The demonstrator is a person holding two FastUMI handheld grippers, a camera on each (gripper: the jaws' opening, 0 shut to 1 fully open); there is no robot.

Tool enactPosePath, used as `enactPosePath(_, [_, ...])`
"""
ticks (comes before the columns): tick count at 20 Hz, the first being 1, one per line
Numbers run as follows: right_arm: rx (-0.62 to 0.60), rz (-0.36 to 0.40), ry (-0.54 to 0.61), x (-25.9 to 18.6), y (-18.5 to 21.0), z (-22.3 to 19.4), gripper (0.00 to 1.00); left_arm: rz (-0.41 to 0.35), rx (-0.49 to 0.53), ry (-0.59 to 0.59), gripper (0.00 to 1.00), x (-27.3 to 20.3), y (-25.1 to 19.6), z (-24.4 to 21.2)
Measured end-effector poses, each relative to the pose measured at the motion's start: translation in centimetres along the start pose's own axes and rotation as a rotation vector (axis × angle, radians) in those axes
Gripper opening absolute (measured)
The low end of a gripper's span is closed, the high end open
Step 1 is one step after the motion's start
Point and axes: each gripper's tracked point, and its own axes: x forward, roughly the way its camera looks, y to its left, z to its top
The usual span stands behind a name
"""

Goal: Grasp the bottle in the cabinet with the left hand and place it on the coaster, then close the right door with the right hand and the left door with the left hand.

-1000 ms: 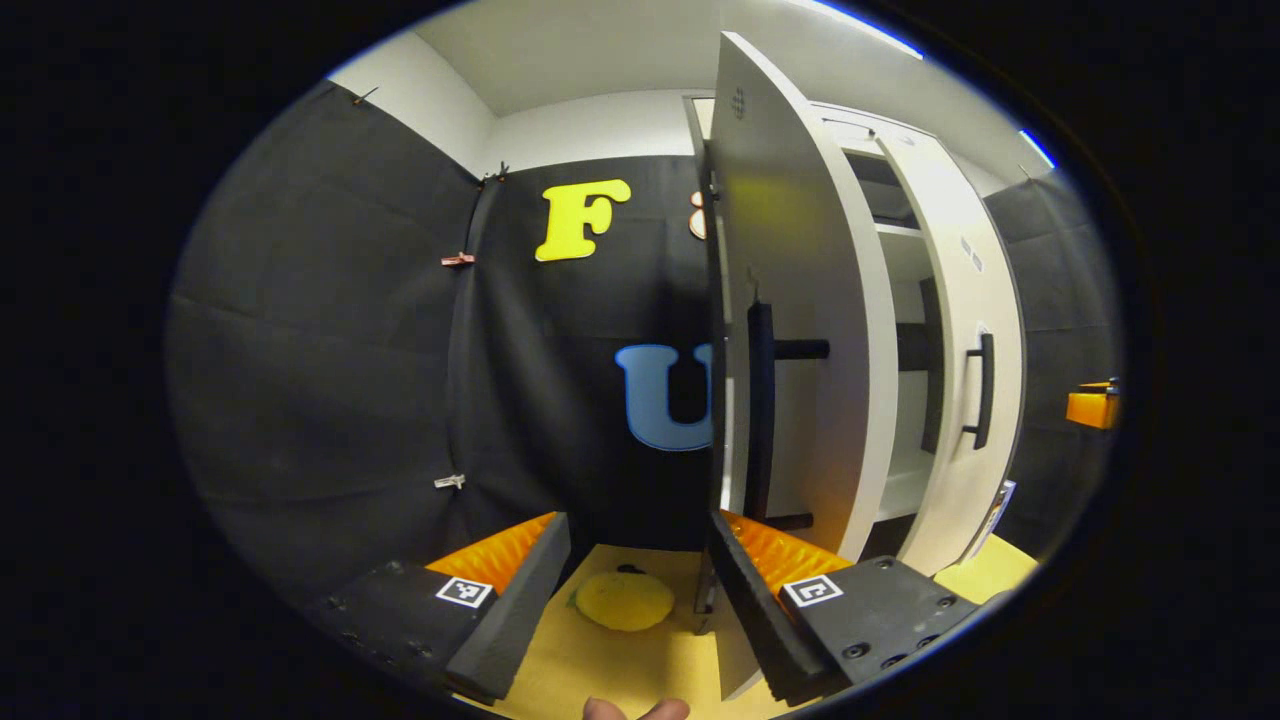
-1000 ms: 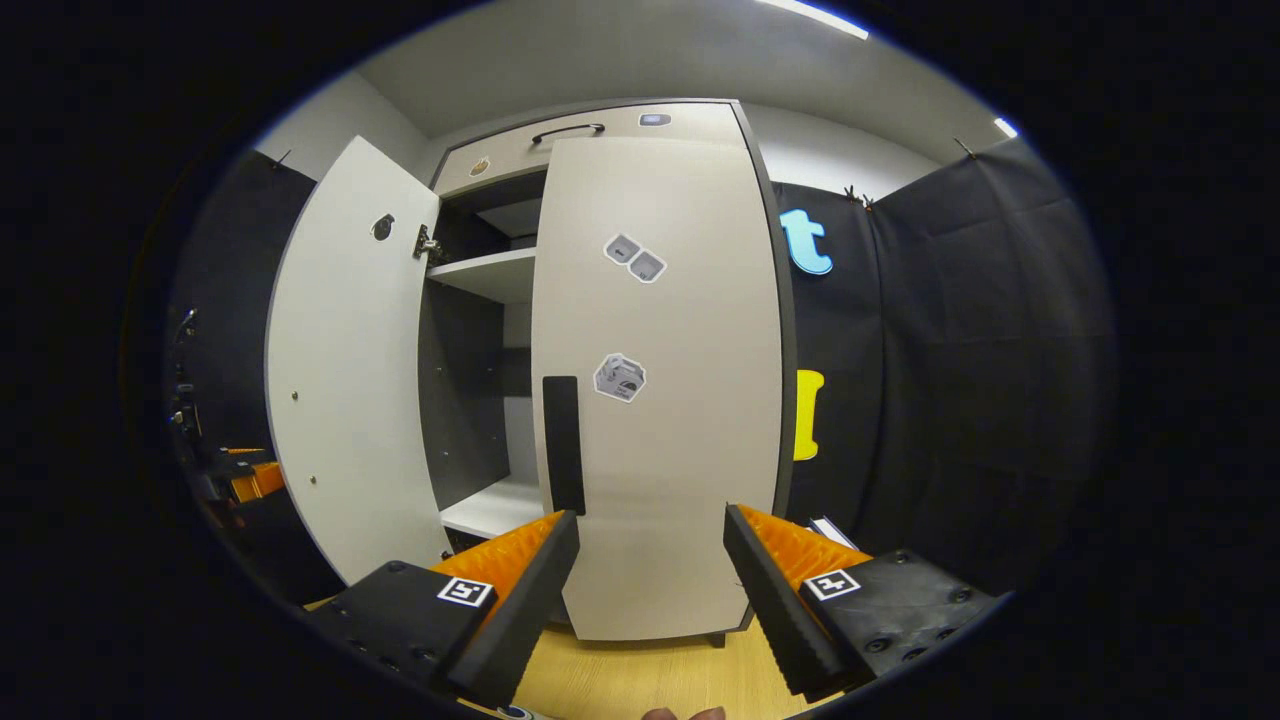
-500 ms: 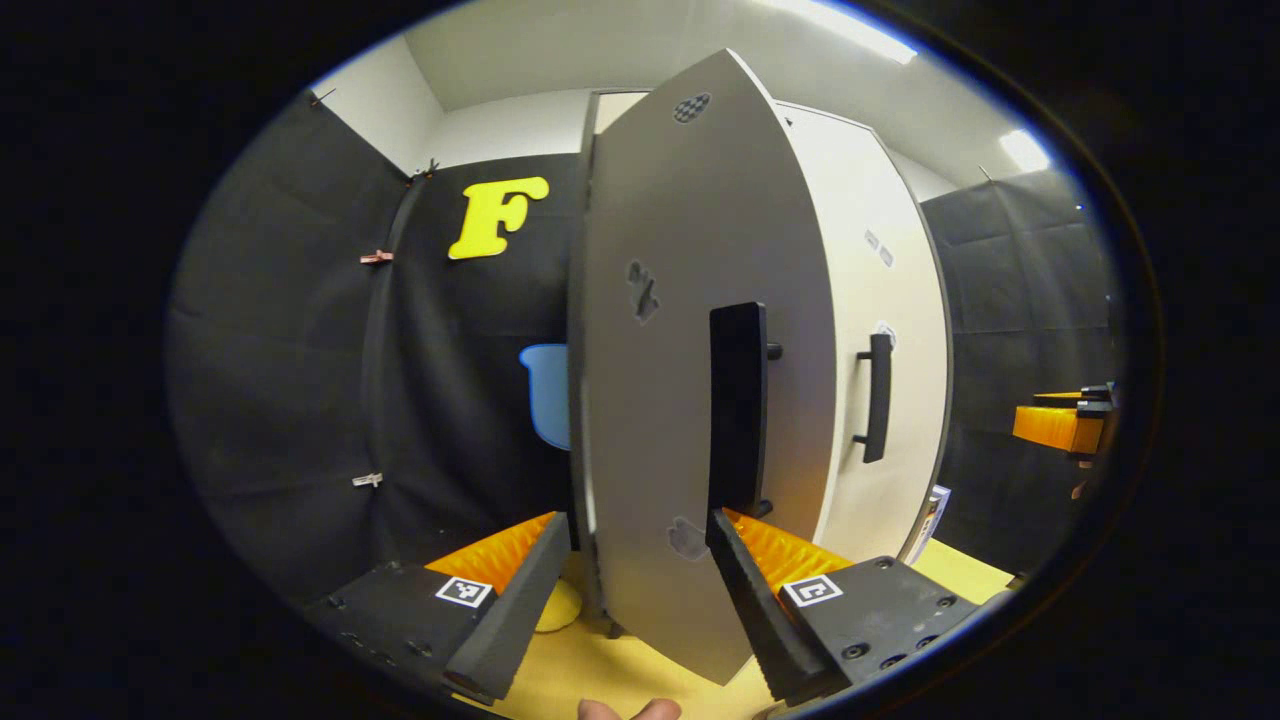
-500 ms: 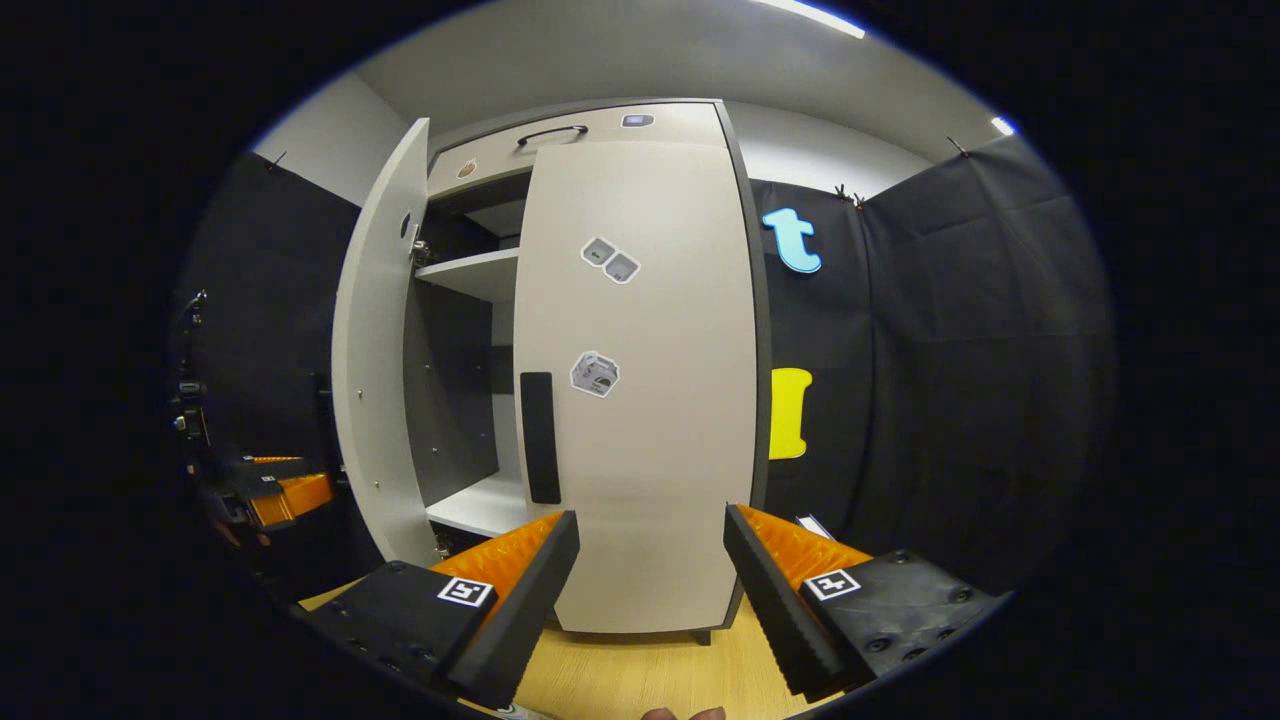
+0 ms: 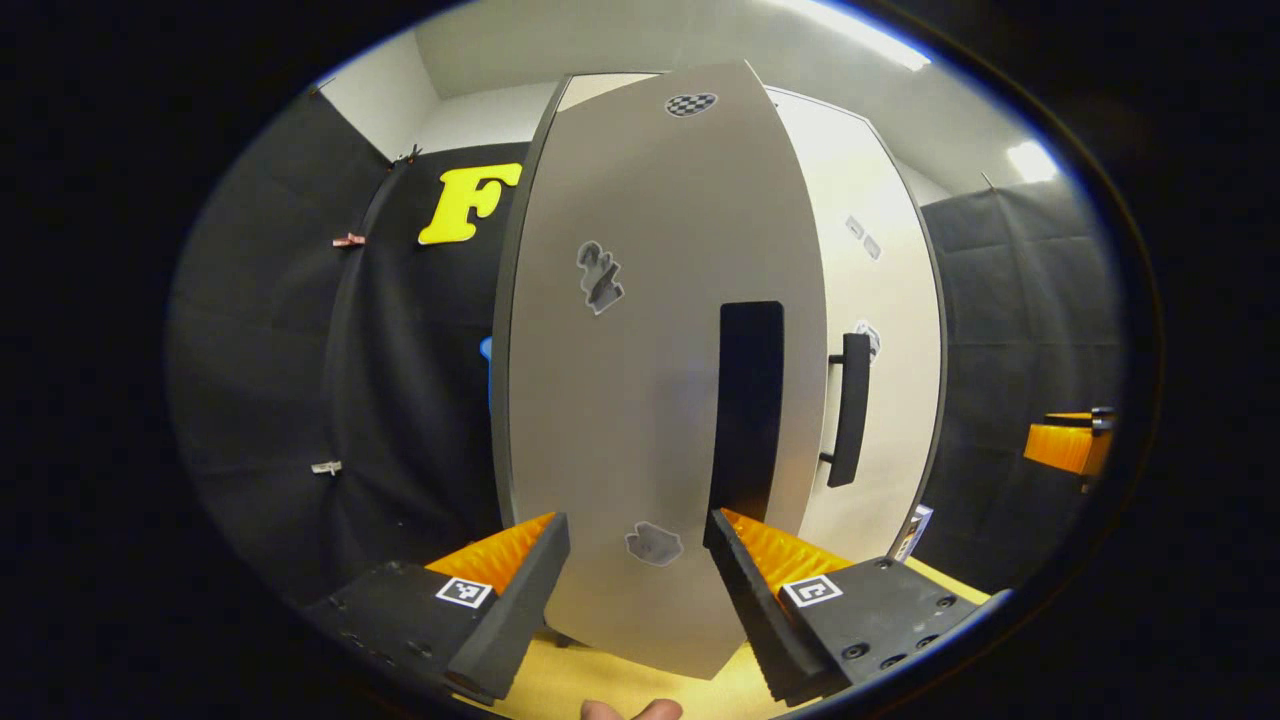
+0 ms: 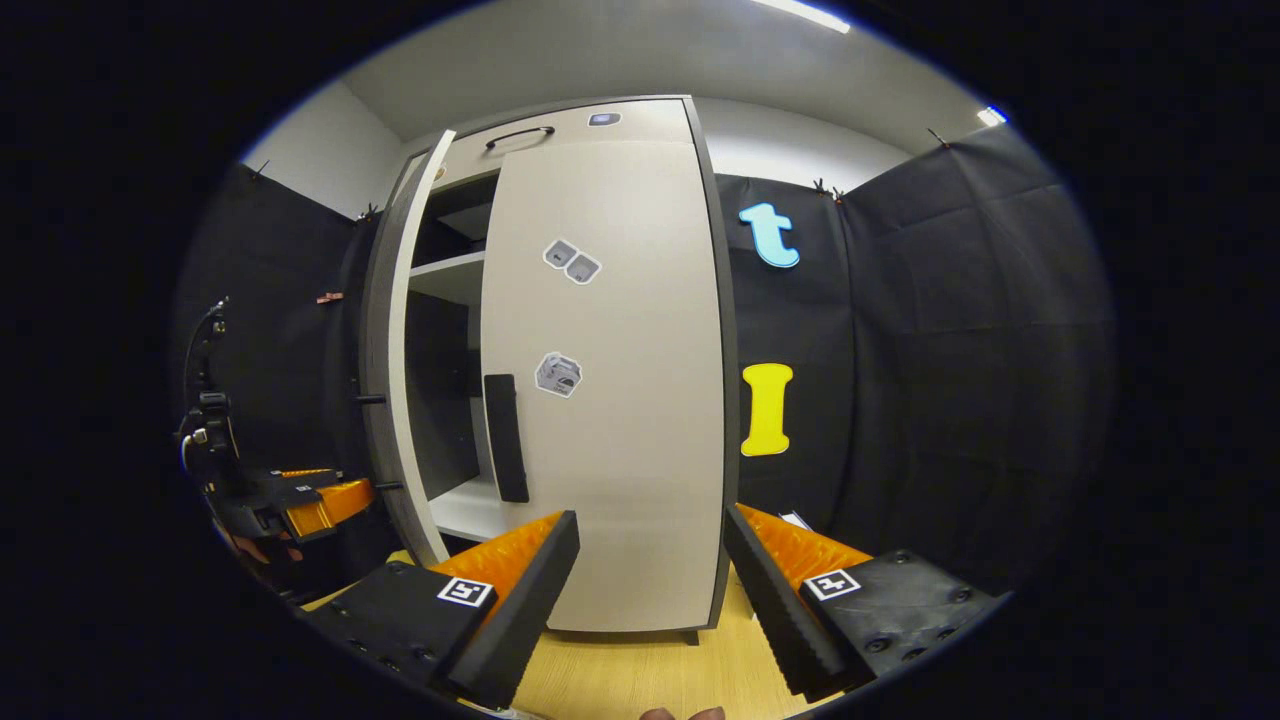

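While its right door (image 6: 610, 400) sits flush, cabinet (image 6: 560, 125) left door (image 5: 640, 400) ajar, bare shelves inside, both grippers' jaws apart.

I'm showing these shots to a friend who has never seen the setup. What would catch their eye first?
Probably the tall pale cabinet: its right door is shut, while the left door stands ajar, baring a shelf. In the left gripper view that left door looms close, its dark handle just ahead of the left gripper, whose fingers are spread open.
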Motion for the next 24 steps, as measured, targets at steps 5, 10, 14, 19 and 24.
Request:
enactPosePath(5, [0.000,-0.003,0.009,0.8,-0.2,-0.3,0.97,-0.012,0.019,-0.003,0.90,2.0,-1.0,0.0])
enactPosePath(10, [0.001,-0.005,0.011,1.4,-0.4,-0.4,0.96,-0.027,0.024,-0.004,0.90,2.6,-1.8,0.0])
enactPosePath(14, [0.007,0.004,0.010,1.7,-0.1,-0.2,0.97,-0.022,0.031,-0.006,0.90,2.5,-1.7,0.3])
enactPosePath(19, [0.012,0.020,0.001,1.3,0.8,0.4,0.96,-0.018,0.049,-0.015,0.91,0.9,-1.4,1.0])
enactPosePath(24, [0.010,0.039,-0.005,0.2,2.0,0.9,0.96,-0.016,0.044,-0.006,0.92,-2.2,-0.6,1.3])
